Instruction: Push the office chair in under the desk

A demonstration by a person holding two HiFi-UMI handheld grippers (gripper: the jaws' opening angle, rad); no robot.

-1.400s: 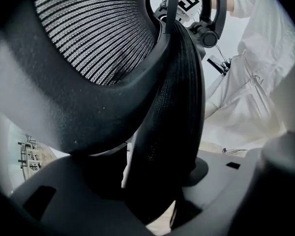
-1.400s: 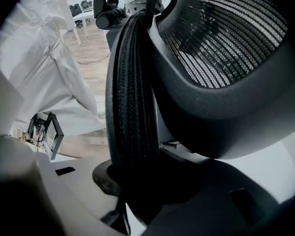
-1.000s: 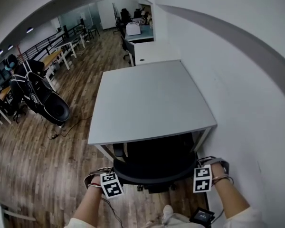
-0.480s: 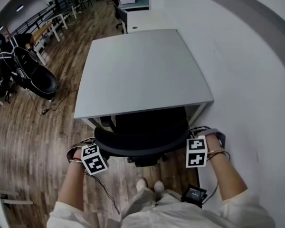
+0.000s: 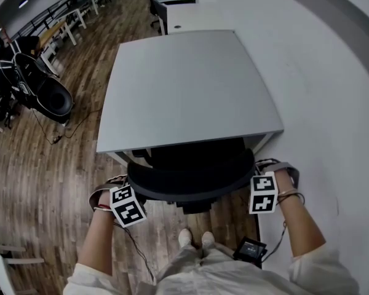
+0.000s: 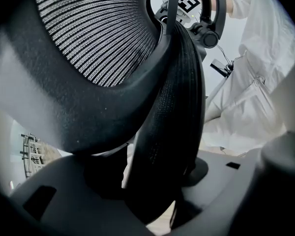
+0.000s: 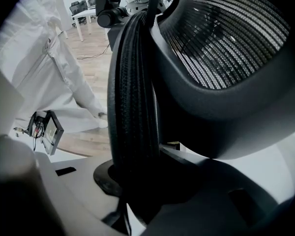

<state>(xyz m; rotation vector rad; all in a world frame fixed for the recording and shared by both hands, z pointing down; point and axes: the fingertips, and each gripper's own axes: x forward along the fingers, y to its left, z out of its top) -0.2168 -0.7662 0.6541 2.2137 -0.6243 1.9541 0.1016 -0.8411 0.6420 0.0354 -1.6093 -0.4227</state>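
Facing desk (image 5: 190, 91): office chair (image 5: 190, 165), backrest (image 5: 184, 193) crosswise

I've got the office chair (image 5: 190, 176) dead centre in my head view: black, upright, its seat tucked out of sight beneath the desk (image 5: 190, 91). The desk is a plain pale grey rectangle on thin white legs, stretching away toward twelve o'clock. Its near edge, on the six o'clock side, runs straight across above the chair. The backrest (image 5: 187, 192) curves like a dark bow just outside that edge, its ends at nine and three o'clock. A bit of the base (image 5: 197, 206) pokes out below it at six. Up close in the gripper views, the back is ribbed black mesh (image 6: 103, 33) inside a thick, textured rim (image 6: 179, 107).
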